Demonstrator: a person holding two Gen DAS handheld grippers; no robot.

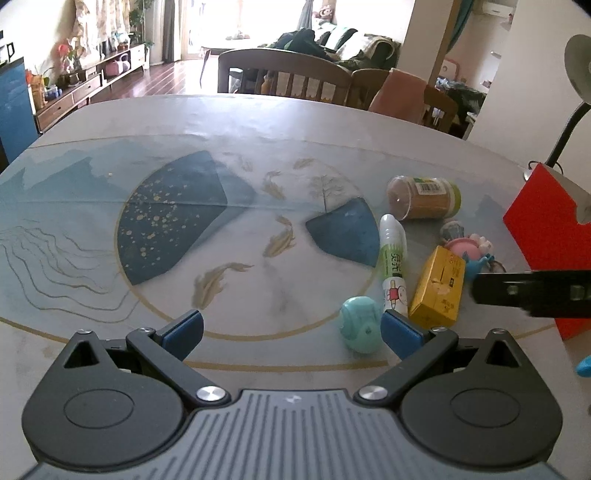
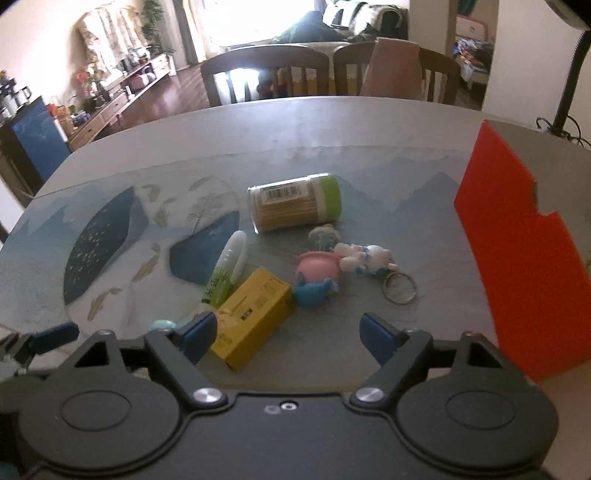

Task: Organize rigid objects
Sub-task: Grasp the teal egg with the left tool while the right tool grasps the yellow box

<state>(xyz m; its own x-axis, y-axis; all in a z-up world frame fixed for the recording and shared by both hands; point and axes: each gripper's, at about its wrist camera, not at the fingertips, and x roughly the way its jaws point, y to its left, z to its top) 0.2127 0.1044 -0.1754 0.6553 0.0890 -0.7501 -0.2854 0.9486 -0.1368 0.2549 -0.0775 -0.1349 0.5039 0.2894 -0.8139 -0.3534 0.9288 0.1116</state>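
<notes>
Right tongs [image 2: 286, 334] open, yellow box [image 2: 253, 317] between tips

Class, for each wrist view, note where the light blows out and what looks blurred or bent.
Left wrist view: the window is blown out, the table edge bows, and the right gripper smears. Right wrist view: the window glares, and the chairs look soft.

The left gripper [image 1: 291, 328] has black linkage arms, blue finger pads [image 1: 184, 328], silver pivot screws and a grey ribbed housing. The right gripper [image 2: 288, 332] has matching black arms and blue pads [image 2: 376, 336], but its housing is plain black.
</notes>
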